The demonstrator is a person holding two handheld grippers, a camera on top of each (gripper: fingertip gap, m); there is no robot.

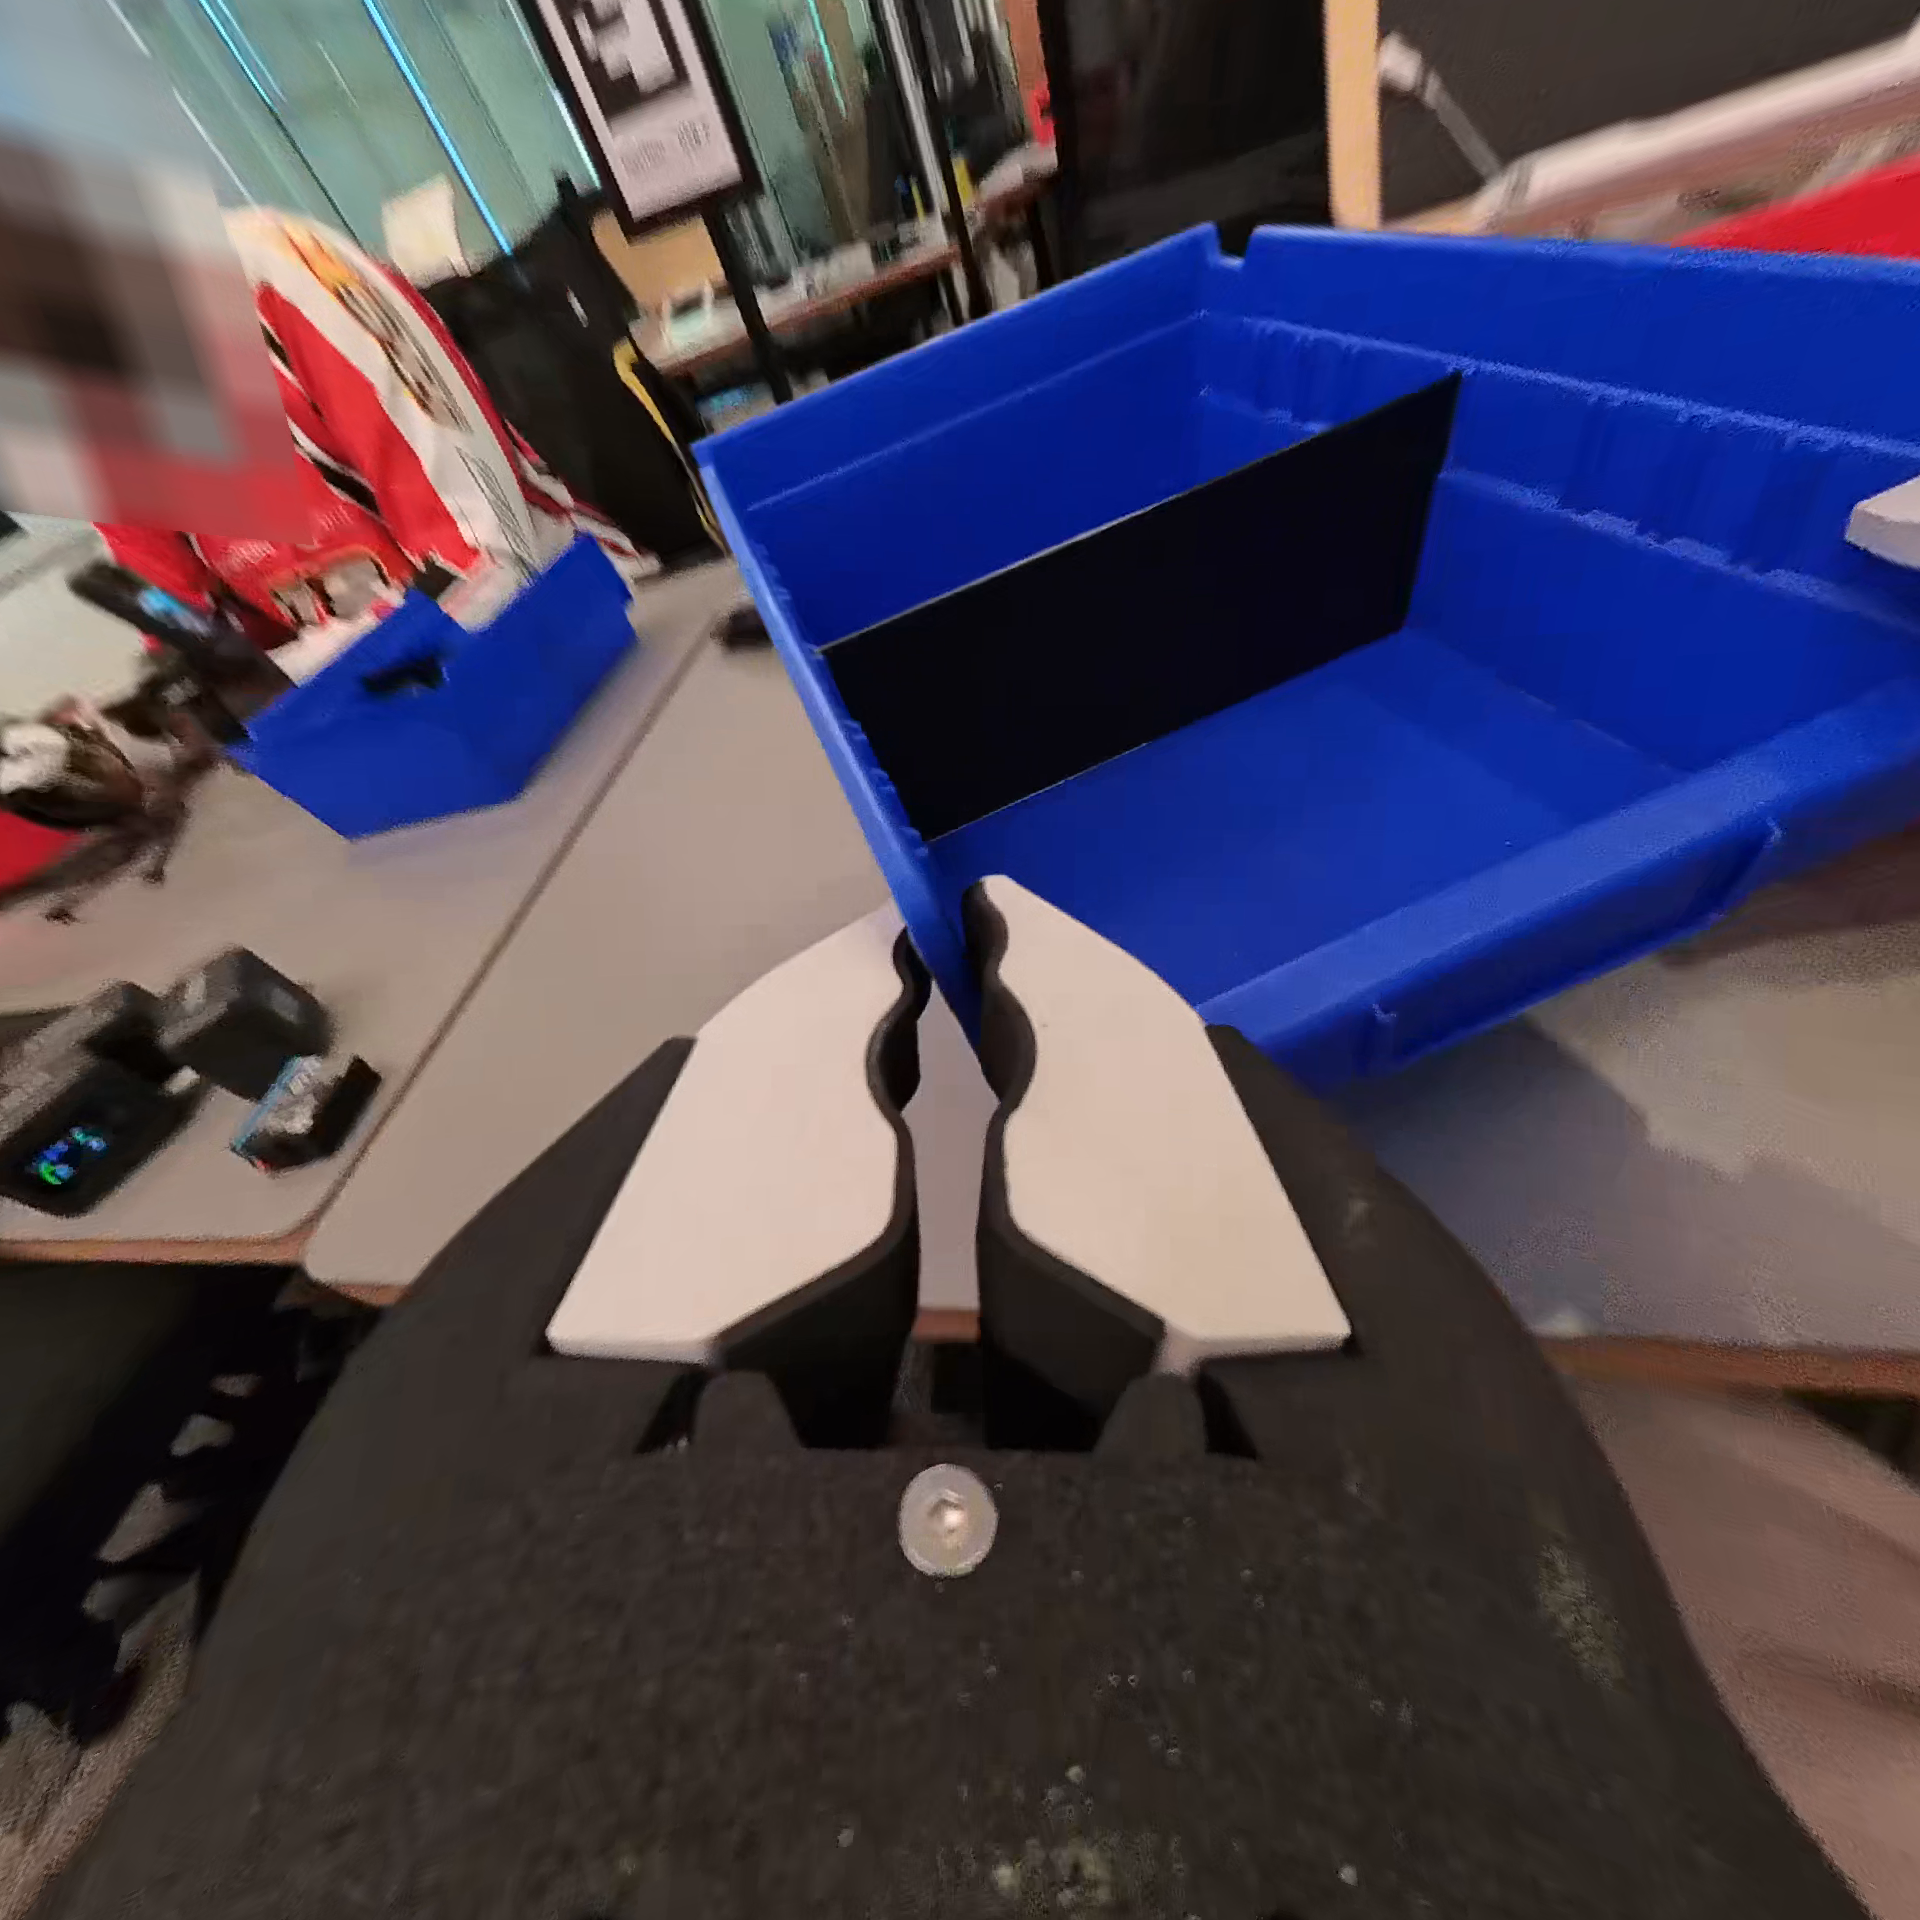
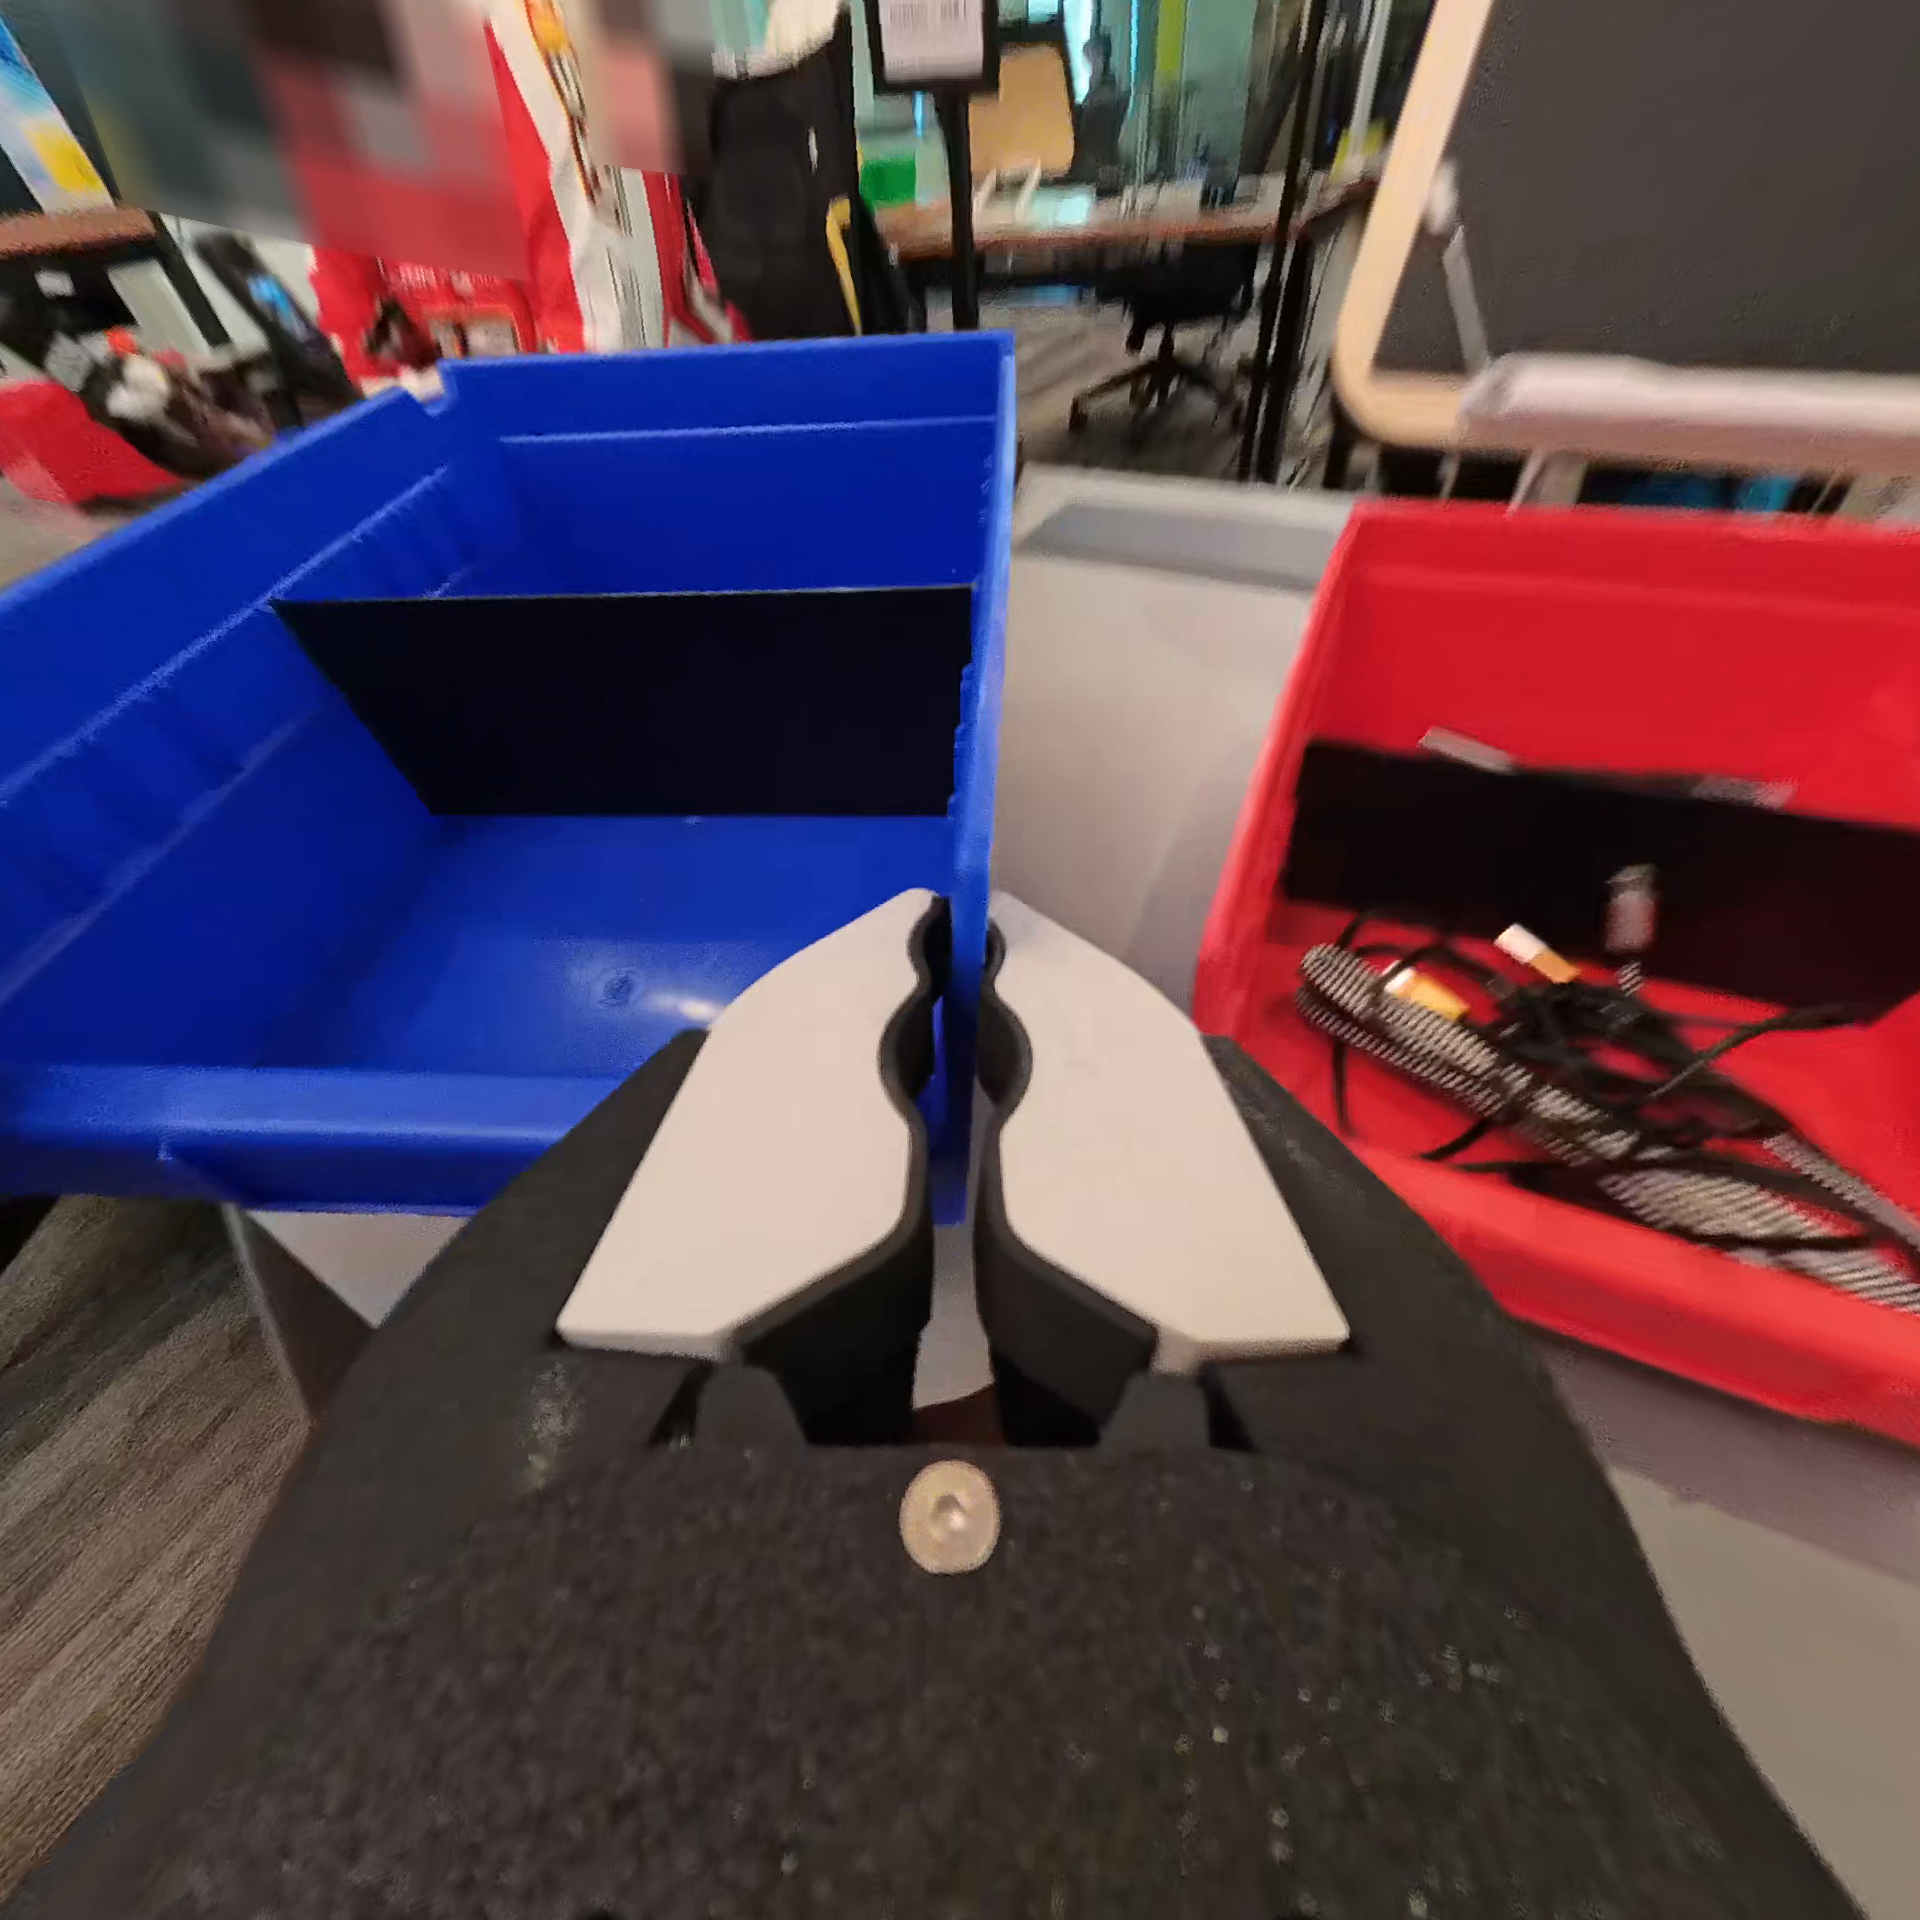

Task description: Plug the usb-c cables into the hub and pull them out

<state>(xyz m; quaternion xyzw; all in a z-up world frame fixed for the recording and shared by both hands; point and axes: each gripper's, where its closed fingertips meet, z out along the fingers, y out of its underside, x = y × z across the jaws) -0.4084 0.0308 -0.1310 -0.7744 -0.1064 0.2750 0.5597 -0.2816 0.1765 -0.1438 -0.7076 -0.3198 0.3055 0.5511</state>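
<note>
A blue bin (image 1: pixel 1039 395) with a black divider (image 1: pixel 1143 613) stands on the grey table, and its near compartment holds nothing. My left gripper (image 1: pixel 940 956) is shut on the bin's left side wall near the front corner. In the right wrist view, my right gripper (image 2: pixel 966 935) is shut on the right side wall of the same blue bin (image 2: pixel 727 488). A tip of the right gripper shows at the left wrist view's right edge (image 1: pixel 1886 530). A red bin (image 2: pixel 1558 613) to the right holds a tangle of braided cables (image 2: pixel 1538 1049) with plugs. I cannot make out a hub.
A second blue bin (image 1: pixel 447 696) sits farther left on the table. Black devices (image 1: pixel 156 1070) lie at the left near the table's front edge (image 1: pixel 935 1325). A person in red and white (image 1: pixel 364 416) stands behind. A black divider (image 2: pixel 1558 842) crosses the red bin. The left gripper's tips are roughly 20 cm from the right gripper's.
</note>
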